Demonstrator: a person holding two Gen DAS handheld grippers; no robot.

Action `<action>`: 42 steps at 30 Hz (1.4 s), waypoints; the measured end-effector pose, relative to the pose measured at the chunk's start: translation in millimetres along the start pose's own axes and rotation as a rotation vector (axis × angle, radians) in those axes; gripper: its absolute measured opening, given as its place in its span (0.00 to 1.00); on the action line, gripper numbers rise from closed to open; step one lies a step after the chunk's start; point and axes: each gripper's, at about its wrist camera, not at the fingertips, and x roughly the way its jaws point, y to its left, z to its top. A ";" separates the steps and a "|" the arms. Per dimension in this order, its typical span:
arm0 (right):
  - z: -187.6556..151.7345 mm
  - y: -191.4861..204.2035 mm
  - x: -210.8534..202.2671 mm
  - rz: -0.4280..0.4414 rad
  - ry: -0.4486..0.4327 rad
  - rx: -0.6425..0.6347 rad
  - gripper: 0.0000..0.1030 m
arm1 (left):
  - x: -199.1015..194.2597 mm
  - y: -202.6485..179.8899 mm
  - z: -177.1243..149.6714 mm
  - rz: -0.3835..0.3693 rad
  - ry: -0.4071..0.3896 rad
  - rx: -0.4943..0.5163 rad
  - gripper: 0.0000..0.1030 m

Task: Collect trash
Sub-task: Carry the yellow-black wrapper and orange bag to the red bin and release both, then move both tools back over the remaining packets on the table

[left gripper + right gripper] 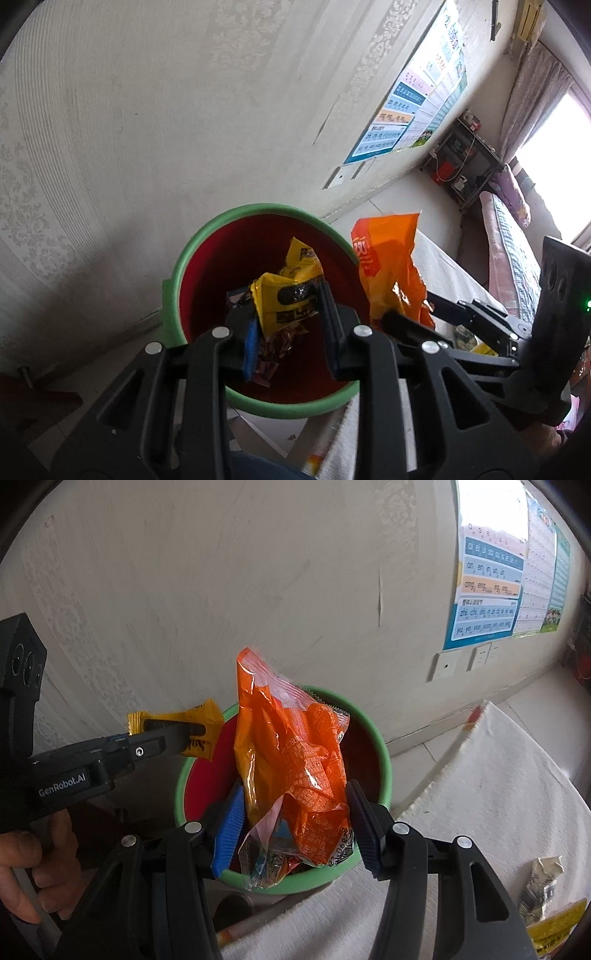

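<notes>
A red bin with a green rim point(192, 247) point(384, 760) stands on the floor by the wall. My left gripper point(286, 321) is shut on a yellow snack wrapper point(291, 291), held over the bin's mouth; the right wrist view shows that wrapper point(203, 720) pinched in the left gripper's fingers point(173, 734). My right gripper point(295, 823) is shut on a crumpled orange snack bag point(291, 760), upright above the bin; the left wrist view has the bag point(388, 266) at the bin's right rim. Small scraps lie in the bin's bottom point(273, 347).
A white cloth-covered surface point(480, 794) lies right of the bin, with a crumpled wrapper point(543, 882) and a yellow packet point(557, 926) on it. A poster point(491, 590) and wall sockets point(447, 666) are behind. A hand point(33, 860) holds the left gripper.
</notes>
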 end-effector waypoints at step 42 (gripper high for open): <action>-74.1 -53.6 -79.4 -0.073 -0.039 0.184 0.92 | -22.3 -56.8 -29.8 -0.002 -0.002 0.017 0.95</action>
